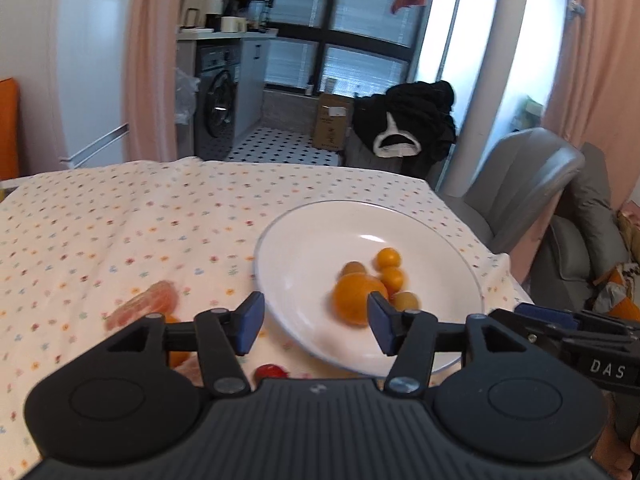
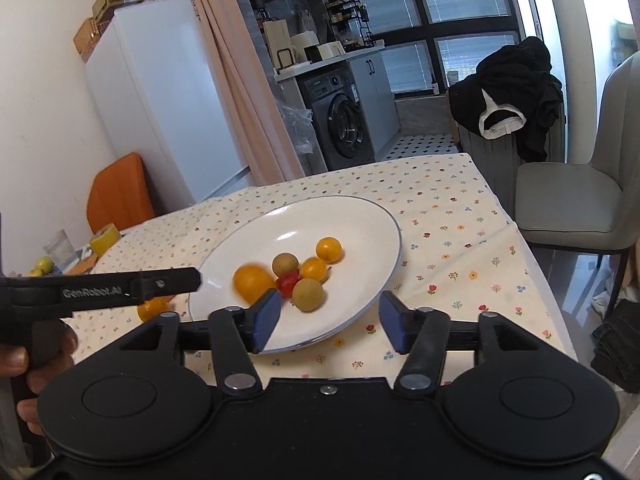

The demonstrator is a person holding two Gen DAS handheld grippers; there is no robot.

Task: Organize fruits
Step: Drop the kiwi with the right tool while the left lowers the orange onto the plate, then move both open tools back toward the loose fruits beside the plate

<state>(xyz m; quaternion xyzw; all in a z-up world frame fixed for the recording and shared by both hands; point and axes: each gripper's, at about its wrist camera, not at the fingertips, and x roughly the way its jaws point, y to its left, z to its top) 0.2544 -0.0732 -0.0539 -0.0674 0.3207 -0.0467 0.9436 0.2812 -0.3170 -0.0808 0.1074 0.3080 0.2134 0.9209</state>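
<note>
A white plate lies on the flowered tablecloth. It holds a blurred large orange, two kumquats, two brown longans and, in the right wrist view, a red cherry tomato. My left gripper is open and empty over the plate's near-left rim. The right gripper is also open and empty at the plate's near edge. On the cloth left of the plate lie a peeled citrus piece, an orange and a small red fruit.
A grey chair stands past the table's right edge, and an orange chair stands at the far left. A glass and a yellow roll sit at the table's far-left corner. A hand holds the left gripper.
</note>
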